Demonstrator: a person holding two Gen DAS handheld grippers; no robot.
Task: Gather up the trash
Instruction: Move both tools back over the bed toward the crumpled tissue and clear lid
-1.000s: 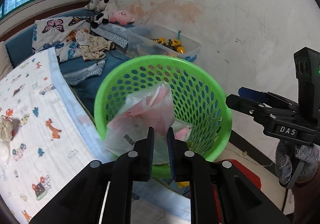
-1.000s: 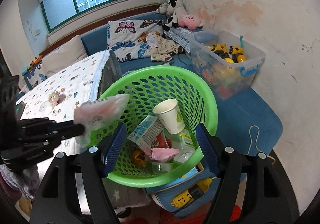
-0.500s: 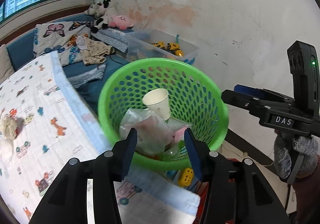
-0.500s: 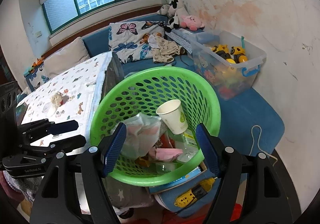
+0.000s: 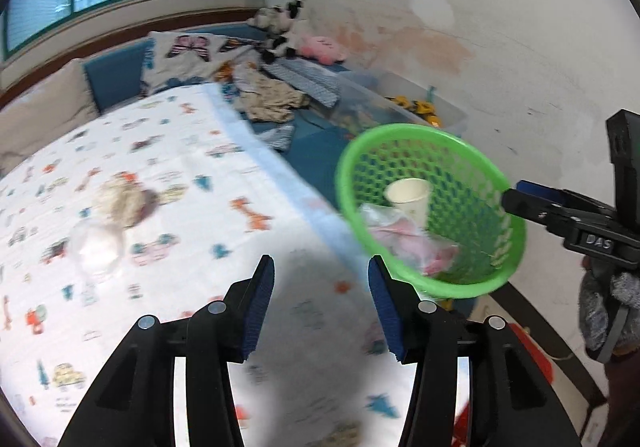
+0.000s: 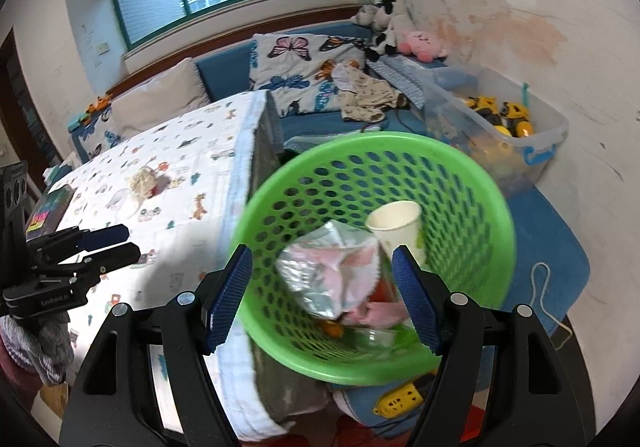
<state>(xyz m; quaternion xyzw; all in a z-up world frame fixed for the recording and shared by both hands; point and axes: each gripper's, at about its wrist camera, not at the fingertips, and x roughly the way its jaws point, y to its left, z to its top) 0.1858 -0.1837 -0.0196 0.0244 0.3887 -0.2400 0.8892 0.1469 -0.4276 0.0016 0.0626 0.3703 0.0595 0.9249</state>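
A green mesh basket (image 6: 372, 143) stands beside the bed and holds a paper cup (image 6: 396, 223), a clear bag with pink inside (image 6: 332, 279) and other scraps. My right gripper (image 6: 322, 263) hovers open over the basket's near rim, touching nothing. My left gripper (image 5: 320, 279) is open and empty above the patterned bed sheet (image 5: 192, 167), left of the basket (image 5: 492, 175). On the sheet lie a crumpled tissue (image 5: 120, 199) and a clear plastic piece (image 5: 96, 247), blurred. From the left wrist view, my right gripper (image 5: 516, 195) reaches the basket's right rim.
A clear toy bin (image 6: 520, 127) with yellow trucks sits behind the basket by the wall. Plush toys (image 6: 400, 31), pillows and loose clothes (image 6: 364, 95) crowd the blue bench. A yellow power strip (image 6: 400, 403) lies on the floor. A dark box (image 6: 48, 207) rests on the bed's left edge.
My left gripper opened and let the clear bag fall into the basket, then swung left over the bed. The right gripper drifted slightly left and stayed open.
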